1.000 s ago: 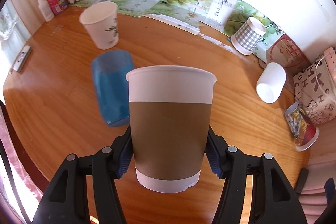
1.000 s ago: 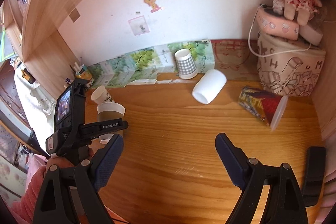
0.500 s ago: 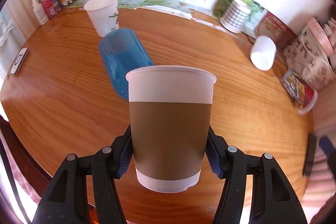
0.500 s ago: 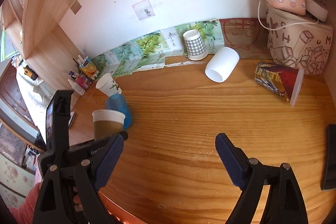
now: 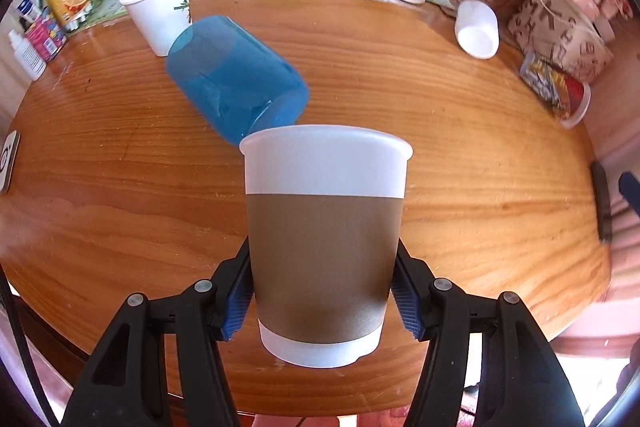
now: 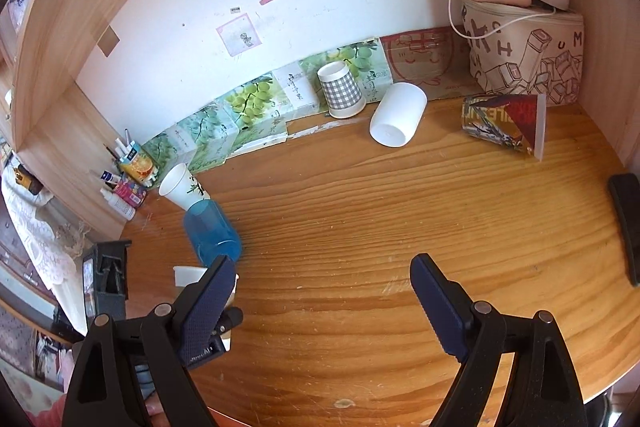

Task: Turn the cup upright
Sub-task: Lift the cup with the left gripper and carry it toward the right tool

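Cup (image 5: 325,243) sits upright, clamped in your left gripper (image 5: 322,303) above the worktop (image 5: 480,155). Right gripper (image 6: 322,303) gapes empty. Risk: blue cup (image 5: 236,83) lies close behind; setting down carelessly could bump it or tip yours.

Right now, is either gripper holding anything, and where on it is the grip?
The left gripper holds the brown paper cup upright, pads pressed on opposite sides of its lower brown band. The right gripper is open and holds nothing.
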Demonstrator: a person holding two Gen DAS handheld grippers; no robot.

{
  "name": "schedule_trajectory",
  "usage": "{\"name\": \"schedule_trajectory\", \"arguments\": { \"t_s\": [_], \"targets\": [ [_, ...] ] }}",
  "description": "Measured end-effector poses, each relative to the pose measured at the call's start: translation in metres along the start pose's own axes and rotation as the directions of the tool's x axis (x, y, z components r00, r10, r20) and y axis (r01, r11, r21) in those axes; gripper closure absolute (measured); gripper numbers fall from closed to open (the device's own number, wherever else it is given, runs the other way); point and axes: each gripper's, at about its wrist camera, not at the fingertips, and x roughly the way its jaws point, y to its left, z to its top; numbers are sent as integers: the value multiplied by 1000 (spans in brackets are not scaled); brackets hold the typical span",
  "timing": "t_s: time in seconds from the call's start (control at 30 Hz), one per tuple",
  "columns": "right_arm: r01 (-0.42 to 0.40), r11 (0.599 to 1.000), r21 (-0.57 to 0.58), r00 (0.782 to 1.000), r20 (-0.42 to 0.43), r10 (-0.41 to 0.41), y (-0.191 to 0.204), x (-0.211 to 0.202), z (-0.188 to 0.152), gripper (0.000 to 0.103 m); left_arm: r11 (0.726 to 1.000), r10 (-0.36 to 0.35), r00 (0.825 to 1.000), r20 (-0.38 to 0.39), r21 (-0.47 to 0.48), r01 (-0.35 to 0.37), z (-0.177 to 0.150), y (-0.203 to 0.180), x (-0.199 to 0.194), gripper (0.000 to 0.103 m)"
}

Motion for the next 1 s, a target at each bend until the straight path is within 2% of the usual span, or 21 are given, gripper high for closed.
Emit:
{"name": "schedule_trajectory", "arguments": {
  "t_s": [0.2,0.37,0.53,0.87,0.93,1.0],
  "targets": [
    [18,1000,2,999,44,-18,19,12,-14,13,994,-63,998,-30,83,65,-7,7,8,39],
    [29,998,48,998,46,-32,28,26,-25,13,983,-105,993,-52,146,112,-9,9,14,38],
    [17,993,114,999,29,-21,37,37,-34,14,977,-149,986,-75,145,159,-7,16,16,38],
    [3,985,173,1000,8,-4,47,48,-50,13,965,-174,979,-107,180,191,-7,20,17,38],
    [6,985,174,1000,7,-8,49,49,-51,13,962,-178,978,-107,189,196,-8,21,16,35],
    [7,985,174,1000,1,-7,51,52,-51,13,960,-189,976,-104,188,206,-8,24,14,27]
  ]
}}
